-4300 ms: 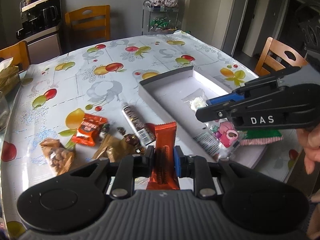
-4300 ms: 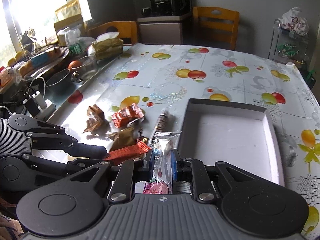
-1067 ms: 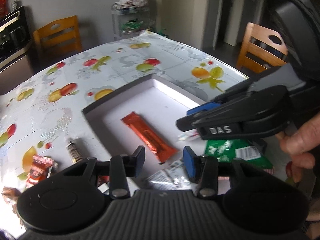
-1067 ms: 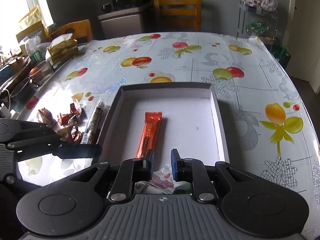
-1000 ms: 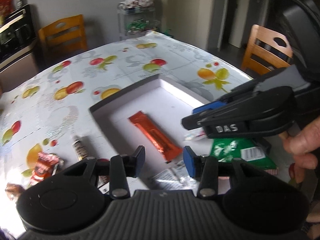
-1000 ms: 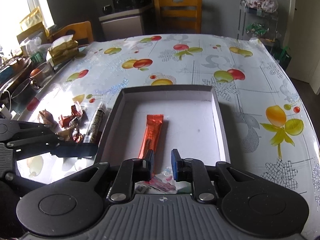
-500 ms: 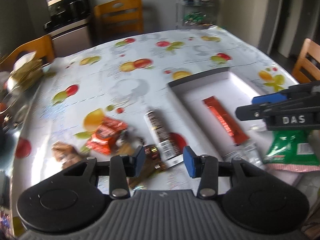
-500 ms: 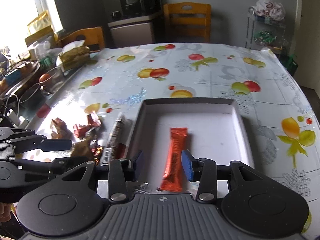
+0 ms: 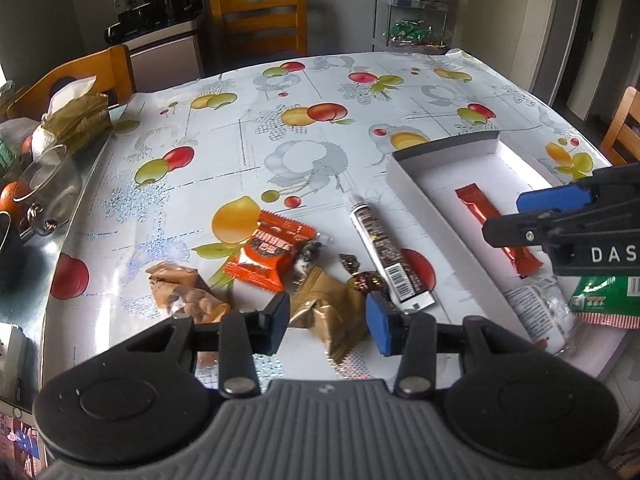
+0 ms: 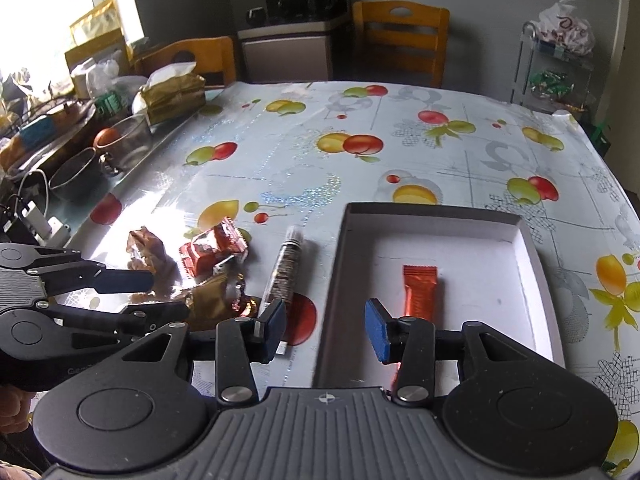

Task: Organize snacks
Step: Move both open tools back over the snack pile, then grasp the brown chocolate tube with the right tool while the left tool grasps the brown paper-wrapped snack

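A shallow white box [image 9: 412, 178] [image 10: 528, 248] holds an orange bar [image 9: 496, 228] [image 10: 418, 292]. A clear packet [image 9: 536, 312] and a green packet [image 9: 604, 296] lie at its near end. Left of the box lie a brown tube snack [image 9: 382, 246] [image 10: 286, 268], an orange wrapper [image 9: 268, 256] [image 10: 212, 250], a gold pouch [image 9: 328, 312], small candies [image 9: 366, 280] and a nut packet [image 9: 180, 290]. My left gripper [image 9: 326, 320] is open just above the gold pouch. My right gripper [image 10: 326, 328] is open over the box's left wall, and it also shows in the left wrist view [image 9: 560, 216].
The table has a fruit-print cloth [image 9: 280, 128]. A tissue pack [image 9: 76, 114], glass cups [image 9: 44, 184] and clutter sit along its left edge. Wooden chairs [image 9: 260, 20] and a wire rack [image 9: 412, 20] stand behind.
My left gripper has swung left from over the box to the loose snacks. My right gripper has opened wide and shifted left, leaving the clear packet in the box.
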`<state>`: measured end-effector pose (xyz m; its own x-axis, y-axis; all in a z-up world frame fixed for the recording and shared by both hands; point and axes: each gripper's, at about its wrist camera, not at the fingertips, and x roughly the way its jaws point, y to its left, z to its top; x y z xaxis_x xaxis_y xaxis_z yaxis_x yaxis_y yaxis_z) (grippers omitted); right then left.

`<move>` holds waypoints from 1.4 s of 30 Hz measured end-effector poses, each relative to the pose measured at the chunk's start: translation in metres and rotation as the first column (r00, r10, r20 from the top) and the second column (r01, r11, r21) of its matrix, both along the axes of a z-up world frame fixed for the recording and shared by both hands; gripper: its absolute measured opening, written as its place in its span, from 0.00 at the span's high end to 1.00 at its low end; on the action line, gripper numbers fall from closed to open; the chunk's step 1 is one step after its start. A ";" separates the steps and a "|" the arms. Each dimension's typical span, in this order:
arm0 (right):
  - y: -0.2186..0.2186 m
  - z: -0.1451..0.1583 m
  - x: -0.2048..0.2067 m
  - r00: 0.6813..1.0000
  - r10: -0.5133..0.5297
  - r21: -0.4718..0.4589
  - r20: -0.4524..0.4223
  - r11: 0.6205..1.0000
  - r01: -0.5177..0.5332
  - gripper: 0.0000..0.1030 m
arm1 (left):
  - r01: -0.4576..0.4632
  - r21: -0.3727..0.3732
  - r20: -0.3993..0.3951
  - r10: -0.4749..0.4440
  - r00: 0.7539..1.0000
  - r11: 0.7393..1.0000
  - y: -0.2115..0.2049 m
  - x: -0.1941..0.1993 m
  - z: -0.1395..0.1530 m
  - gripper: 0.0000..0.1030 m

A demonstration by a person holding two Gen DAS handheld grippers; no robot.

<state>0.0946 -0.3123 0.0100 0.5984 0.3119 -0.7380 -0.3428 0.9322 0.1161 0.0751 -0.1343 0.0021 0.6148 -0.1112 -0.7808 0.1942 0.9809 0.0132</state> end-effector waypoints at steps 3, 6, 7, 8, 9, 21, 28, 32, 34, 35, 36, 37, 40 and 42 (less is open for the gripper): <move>0.012 0.002 0.003 1.000 0.007 -0.011 -0.005 1.000 -0.008 0.54 | -0.006 -0.008 -0.011 0.006 1.000 1.000 0.008 0.005 -0.006 0.60; 0.023 0.003 0.008 1.000 0.014 -0.026 -0.014 1.000 -0.014 0.54 | -0.016 -0.023 -0.033 0.015 0.999 1.000 0.015 0.009 -0.012 0.60; 0.026 0.003 0.009 1.000 0.019 -0.031 -0.016 0.999 -0.020 0.54 | -0.016 -0.034 -0.041 0.015 0.999 0.999 0.018 0.011 -0.014 0.60; 0.030 0.003 0.011 1.000 0.025 -0.038 -0.018 0.999 -0.025 0.54 | -0.016 -0.042 -0.047 0.014 0.999 0.999 0.019 0.014 -0.016 0.60; 0.034 0.003 0.013 0.999 0.028 -0.044 -0.022 0.999 -0.029 0.54 | -0.015 -0.048 -0.051 0.012 0.999 0.999 0.020 0.017 -0.018 0.60; 0.067 -0.010 0.037 0.996 0.061 -0.059 -0.070 0.996 -0.065 0.52 | 0.076 -0.100 -0.091 -0.086 0.992 0.992 0.025 0.034 -0.038 0.58; 0.075 -0.021 0.051 0.993 0.053 -0.051 -0.104 0.997 -0.059 0.45 | 0.120 -0.110 -0.100 -0.131 0.986 0.987 0.024 0.041 -0.044 0.53; 0.076 -0.027 0.060 0.992 0.037 -0.046 -0.121 0.998 -0.043 0.45 | 0.139 -0.100 -0.098 -0.149 0.984 0.985 0.022 0.044 -0.047 0.50; 0.077 -0.032 0.064 0.991 0.029 -0.046 -0.130 0.998 -0.035 0.45 | 0.142 -0.095 -0.103 -0.152 0.983 0.985 0.020 0.046 -0.049 0.46; 0.077 -0.033 0.066 0.991 0.027 -0.047 -0.134 0.998 -0.033 0.45 | 0.142 -0.090 -0.112 -0.152 0.982 0.986 0.019 0.047 -0.050 0.43; 0.077 -0.035 0.068 0.990 0.025 -0.047 -0.137 0.998 -0.032 0.45 | 0.141 -0.092 -0.122 -0.152 0.981 0.986 0.019 0.048 -0.052 0.43; 0.078 -0.036 0.070 0.990 0.022 -0.048 -0.139 0.998 -0.029 0.45 | 0.141 -0.100 -0.132 -0.153 0.979 0.985 0.019 0.050 -0.054 0.43; 0.077 -0.040 0.074 0.990 0.011 -0.052 -0.143 0.998 -0.019 0.46 | 0.148 -0.103 -0.132 -0.160 0.978 0.984 0.018 0.051 -0.057 0.43; 0.077 -0.042 0.078 0.989 0.004 -0.056 -0.148 0.998 -0.012 0.47 | 0.161 -0.097 -0.129 -0.173 0.976 0.982 0.017 0.052 -0.058 0.43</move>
